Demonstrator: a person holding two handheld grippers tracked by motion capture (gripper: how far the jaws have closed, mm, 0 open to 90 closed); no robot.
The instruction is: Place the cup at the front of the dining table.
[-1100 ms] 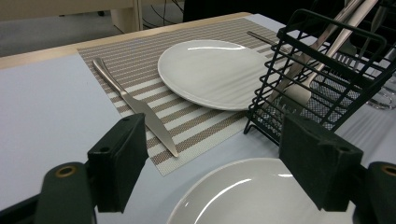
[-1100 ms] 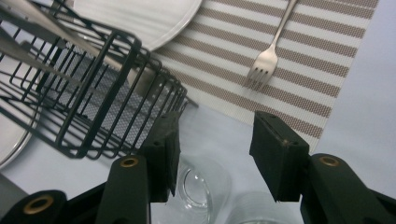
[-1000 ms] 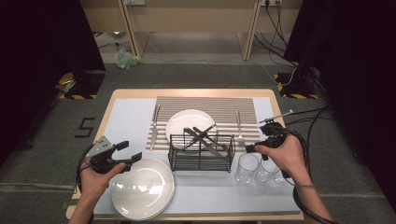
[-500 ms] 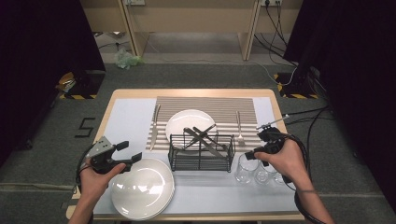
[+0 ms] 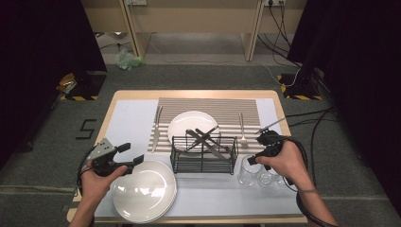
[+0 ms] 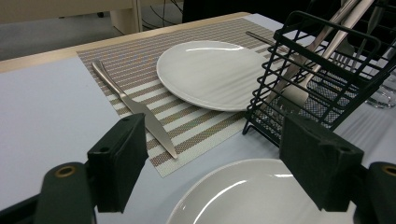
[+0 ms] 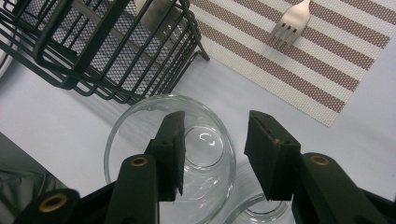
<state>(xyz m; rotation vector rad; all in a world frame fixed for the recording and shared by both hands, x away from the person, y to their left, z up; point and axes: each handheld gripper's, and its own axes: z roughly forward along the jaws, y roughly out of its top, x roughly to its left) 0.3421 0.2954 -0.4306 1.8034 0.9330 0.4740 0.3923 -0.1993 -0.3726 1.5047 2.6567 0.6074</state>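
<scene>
Right claw (image 7: pixel 212 156) straddles glass (image 7: pixel 170 154) rim – jaws closing, one inside, not yet pinching.

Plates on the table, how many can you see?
2. One white plate lies on the striped placemat behind the wire caddy. A larger plate sits at the near edge beside the left gripper; it may be a stack hiding more.

Right gripper (image 7: pixel 212 156) over a clear glass (image 7: pixel 154 140), one jaw inside its rim, the other outside its wall; jaws have been closing, pads not yet pressing. Second glass (image 7: pixel 254 212) just beside. Black wire basket (image 7: pixel 93 46) far left, fork (image 7: pixel 289 21) on striped placemat (image 7: pixel 317 65) far right.
</scene>
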